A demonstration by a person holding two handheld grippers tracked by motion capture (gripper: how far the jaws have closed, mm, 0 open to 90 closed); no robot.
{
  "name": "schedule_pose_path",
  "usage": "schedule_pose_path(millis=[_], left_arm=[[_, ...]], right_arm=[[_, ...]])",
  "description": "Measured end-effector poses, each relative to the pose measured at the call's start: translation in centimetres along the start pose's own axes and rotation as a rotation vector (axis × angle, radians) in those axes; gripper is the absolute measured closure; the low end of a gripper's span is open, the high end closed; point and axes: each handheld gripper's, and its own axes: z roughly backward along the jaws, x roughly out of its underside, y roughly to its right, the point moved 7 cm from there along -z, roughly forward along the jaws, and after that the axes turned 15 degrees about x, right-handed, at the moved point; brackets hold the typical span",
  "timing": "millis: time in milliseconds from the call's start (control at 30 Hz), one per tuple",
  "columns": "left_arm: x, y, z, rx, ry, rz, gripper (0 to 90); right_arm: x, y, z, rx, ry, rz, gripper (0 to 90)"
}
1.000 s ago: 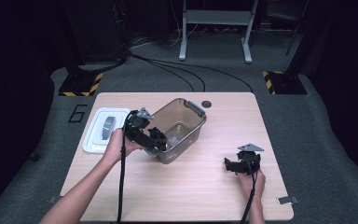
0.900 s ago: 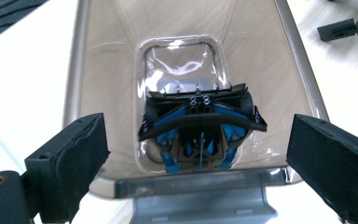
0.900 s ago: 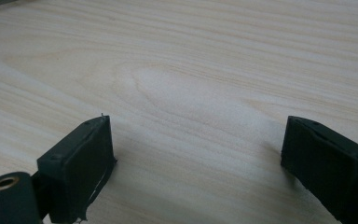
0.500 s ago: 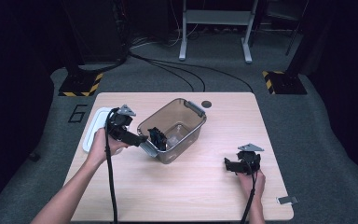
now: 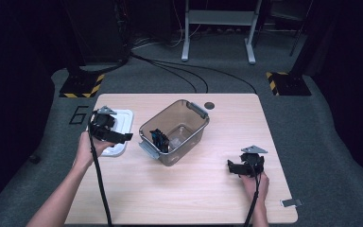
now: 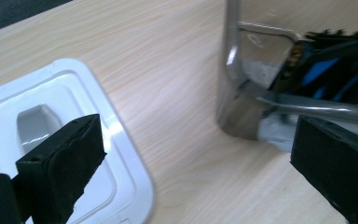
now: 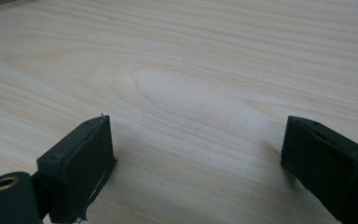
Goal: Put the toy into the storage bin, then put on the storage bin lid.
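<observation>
White lid (image 5: 119,128) under left hand-held gripper (image 5: 123,137)

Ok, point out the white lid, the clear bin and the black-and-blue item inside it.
white lid (image 5: 122,118): high view, far right corner.
clear bin (image 5: 199,109): high view, far end handle.
black-and-blue item (image 5: 159,140): high view, its middle, seen inside the bin.

The pale matt wood-grain worktop (image 5: 189,189) carries a glossy white plastic lid (image 6: 121,186) and a smooth, smoky translucent plastic bin (image 5: 191,118)

left claw (image 5: 124,137): jaws wide apart | right claw (image 5: 230,165): jaws wide apart
</observation>
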Motion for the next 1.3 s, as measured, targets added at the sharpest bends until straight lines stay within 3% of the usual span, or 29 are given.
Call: schedule_pose_path(millis=[33, 133, 200, 267, 367, 733, 767, 1033, 1300], left_arm=[[0.4, -0.8, 0.0, -0.007, 0.008, 0.024, 2.7], [0.8, -1.6, -0.2, -0.027, 0.017, 0.042, 2.7], [1.1, -2.1, -0.3, -0.026, 0.034, 0.084, 2.8], [1.4, -3.0, -0.4, -0.04, 0.042, 0.1, 2.8], [2.0, -4.2, -0.5, -0.067, 0.031, 0.093, 3.0], [4.3, -8.3, -1.8, -0.137, 0.029, 0.203, 3.7], [4.7, -8.9, -1.9, -0.154, 0.006, 0.205, 3.7], [5.9, -11.2, -2.9, -0.202, -0.004, 0.267, 3.5], [6.6, -12.5, -4.1, -0.236, -0.011, 0.287, 15.6]], right_arm=[[0.0, 0.0, 0.0, 0.0, 0.0, -0.004, 8.3], [0.0, -0.1, 0.0, 0.0, 0.0, -0.007, 8.3], [0.0, -0.1, 0.0, 0.0, 0.0, -0.007, 8.3], [0.0, -0.1, 0.0, 0.0, 0.0, -0.007, 8.3], [0.0, -0.1, 0.0, 0.0, 0.0, -0.007, 8.3], [0.0, -0.1, 0.0, -0.001, 0.0, -0.007, 8.3], [0.0, -0.1, 0.0, -0.001, 0.0, -0.007, 8.3], [0.0, -0.1, 0.0, -0.001, -0.001, -0.007, 8.3], [0.0, -0.1, 0.0, 0.0, 0.0, -0.007, 8.3]])
